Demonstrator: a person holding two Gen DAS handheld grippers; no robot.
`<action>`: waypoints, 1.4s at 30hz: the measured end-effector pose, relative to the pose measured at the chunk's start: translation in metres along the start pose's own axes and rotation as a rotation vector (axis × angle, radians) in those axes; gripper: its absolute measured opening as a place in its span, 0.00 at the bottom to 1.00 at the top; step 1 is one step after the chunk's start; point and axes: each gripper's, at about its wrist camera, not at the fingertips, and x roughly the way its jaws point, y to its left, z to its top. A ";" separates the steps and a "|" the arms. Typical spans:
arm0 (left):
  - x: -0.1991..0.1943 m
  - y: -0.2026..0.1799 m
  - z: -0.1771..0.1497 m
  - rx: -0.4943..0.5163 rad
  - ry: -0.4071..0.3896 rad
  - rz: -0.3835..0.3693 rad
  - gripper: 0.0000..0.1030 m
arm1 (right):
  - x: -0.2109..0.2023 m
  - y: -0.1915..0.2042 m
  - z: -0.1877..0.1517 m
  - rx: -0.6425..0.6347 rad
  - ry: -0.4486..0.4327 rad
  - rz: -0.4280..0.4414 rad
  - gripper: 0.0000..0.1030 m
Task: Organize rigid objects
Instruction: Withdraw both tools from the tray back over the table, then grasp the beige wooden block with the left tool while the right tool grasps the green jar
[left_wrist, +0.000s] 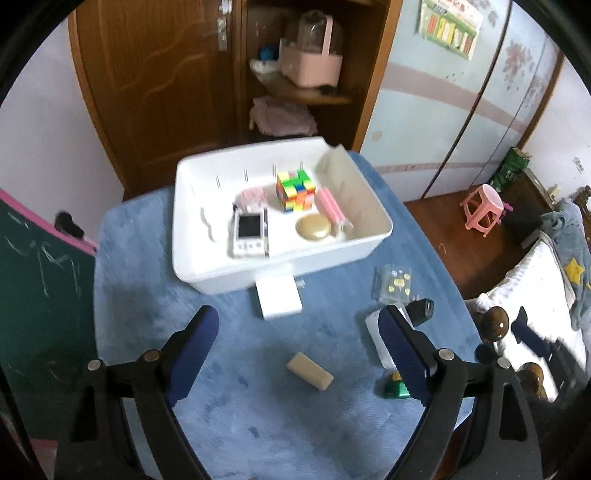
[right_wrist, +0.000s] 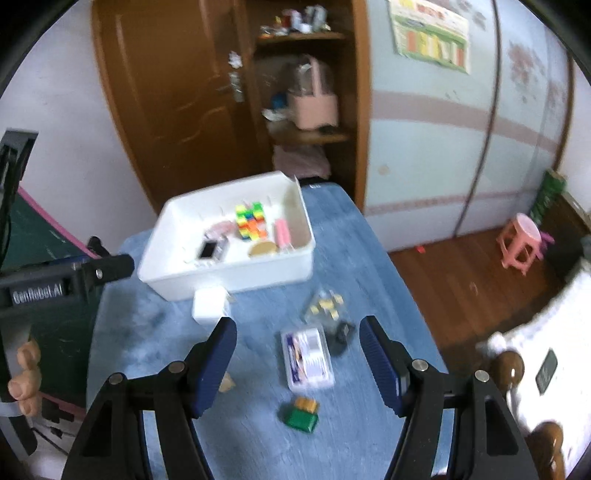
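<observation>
A white bin stands on the blue table and holds a colour cube, a white handheld device, a pink tube and a tan disc. My left gripper is open and empty above a beige block. My right gripper is open and empty above a clear flat case. A green toy, a white box, a clear blister pack and a small black item lie loose on the table.
The table's right edge drops to a wooden floor with a pink stool. A wooden cabinet stands behind the bin. A bed with brown knobs is at the right. A green chalkboard is at the left.
</observation>
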 end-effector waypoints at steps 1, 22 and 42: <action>0.005 -0.002 -0.002 -0.007 0.009 0.002 0.88 | 0.005 -0.001 -0.007 0.010 0.012 -0.012 0.68; 0.149 0.000 -0.073 -0.228 0.283 0.148 0.87 | 0.094 -0.006 -0.131 0.234 0.018 -0.135 0.68; 0.153 0.012 -0.105 -0.297 0.325 0.169 0.51 | 0.123 0.011 -0.140 0.180 0.053 -0.200 0.47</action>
